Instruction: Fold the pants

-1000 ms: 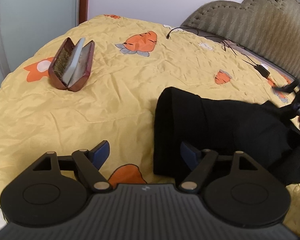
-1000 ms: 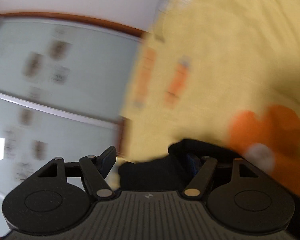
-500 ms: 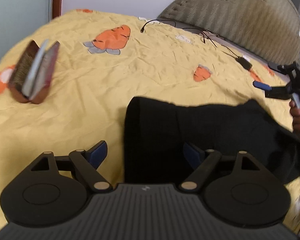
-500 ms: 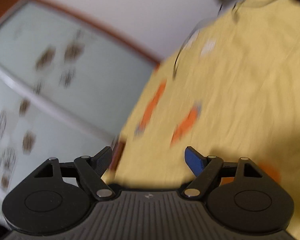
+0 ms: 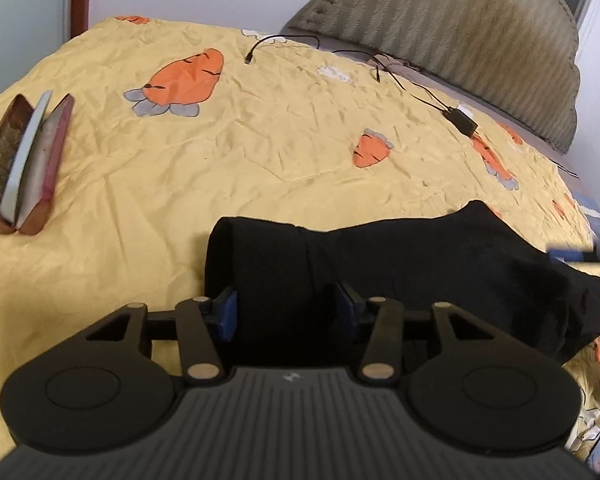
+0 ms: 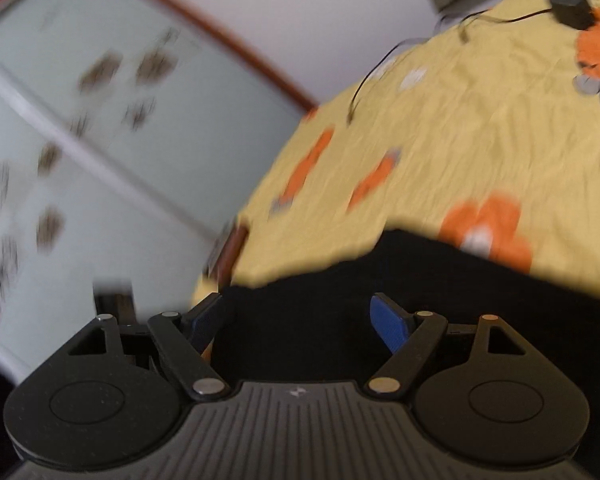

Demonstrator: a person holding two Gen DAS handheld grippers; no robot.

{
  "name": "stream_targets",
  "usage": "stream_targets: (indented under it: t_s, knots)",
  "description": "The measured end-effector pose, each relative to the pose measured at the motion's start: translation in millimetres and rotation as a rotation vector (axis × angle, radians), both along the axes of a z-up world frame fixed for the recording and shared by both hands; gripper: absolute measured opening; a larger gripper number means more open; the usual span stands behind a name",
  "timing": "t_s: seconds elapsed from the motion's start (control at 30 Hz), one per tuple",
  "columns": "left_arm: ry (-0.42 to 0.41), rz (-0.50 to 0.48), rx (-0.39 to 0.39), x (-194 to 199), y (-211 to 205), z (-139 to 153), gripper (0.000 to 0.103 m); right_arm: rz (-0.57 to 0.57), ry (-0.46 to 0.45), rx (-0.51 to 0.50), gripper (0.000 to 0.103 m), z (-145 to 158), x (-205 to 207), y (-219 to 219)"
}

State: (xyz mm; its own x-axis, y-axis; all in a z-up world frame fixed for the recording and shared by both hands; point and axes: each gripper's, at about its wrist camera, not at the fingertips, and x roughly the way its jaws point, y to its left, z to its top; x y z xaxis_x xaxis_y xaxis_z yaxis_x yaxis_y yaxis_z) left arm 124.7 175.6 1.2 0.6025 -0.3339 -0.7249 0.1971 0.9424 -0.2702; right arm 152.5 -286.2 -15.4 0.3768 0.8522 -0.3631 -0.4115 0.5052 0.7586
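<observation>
- The left gripper (image 5: 286,312) is partly open; its two blue pads (image 5: 225,312) stand on either side of a fold of the black pants (image 5: 420,264), with the cloth between them. Whether the pads already press the cloth cannot be told from the picture.
- The right gripper (image 6: 300,320) is wide open and holds nothing; its blue pads (image 6: 388,320) stand well apart above the pants (image 6: 440,300), and the black cloth fills the space under and between them.
- In the left wrist view the right gripper (image 5: 572,255) shows only as a blurred blue and black shape at the right end of the pants.
- The pants lie in a folded, thick bundle on the yellow bed sheet (image 5: 260,152), at the near edge of the bed. The left end of the bundle is a rounded fold, and it reaches toward the right side of the picture.
- Left of the pants, well apart from them, an open red glasses case (image 5: 20,168) stands on the sheet.
- Behind the pants the sheet shows orange carrot prints (image 5: 180,80).
- Farther behind the pants, a small black charger (image 5: 464,122) lies with its thin cables (image 5: 260,46) on the sheet.
- Beyond the charger, far from the pants, the padded grey-brown headboard (image 5: 460,32) stands against the wall.
- In the right wrist view, left of the pants and beyond the bed edge, a frosted glass door (image 6: 80,140) with a brown frame is seen, blurred.
</observation>
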Motion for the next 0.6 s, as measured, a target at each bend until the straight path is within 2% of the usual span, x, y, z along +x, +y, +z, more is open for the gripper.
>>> stream_targets:
  t_s: [0.03,0.07,0.13,0.17,0.2,0.33,0.37,0.43,0.5,0.53,0.57,0.6]
  knots:
    - [0.004,-0.013,-0.005,5,-2,0,0.045,0.011,-0.003,-0.046,0.081,-2,-13,8]
    - [0.006,-0.024,-0.01,10,-4,-1,0.039,0.025,0.004,-0.076,0.081,-6,-19,16]
    - [0.009,-0.003,-0.013,18,-4,1,0.034,0.055,0.027,-0.091,0.081,-14,-29,32]
    - [-0.008,0.006,-0.007,20,-3,5,0.026,0.059,0.035,-0.088,0.081,-16,-36,38]
    - [-0.043,0.006,0.006,20,-3,13,0.005,0.071,0.039,-0.082,0.081,-18,-41,42]
    - [-0.094,-0.007,0.017,24,-2,31,0.003,0.101,-0.01,-0.118,0.081,-18,-63,66]
    - [-0.099,-0.002,0.076,27,-8,28,0.005,0.112,-0.01,-0.11,0.081,-19,-64,70]
    - [-0.131,0.0,0.249,33,-20,14,0.014,0.113,-0.018,-0.1,0.081,-20,-68,80]
    - [-0.089,-0.011,0.352,41,-28,-6,0.031,0.103,-0.025,-0.096,0.081,-19,-70,87]
    - [-0.1,0.0,0.388,40,-30,-10,0.035,0.095,-0.033,-0.094,0.081,-19,-71,91]
    - [-0.134,0.011,0.426,37,-32,-11,0.049,0.083,-0.046,-0.099,0.081,-19,-73,94]
    - [-0.161,0.027,0.459,35,-32,-8,0.068,0.075,-0.057,-0.116,0.081,-19,-74,98]
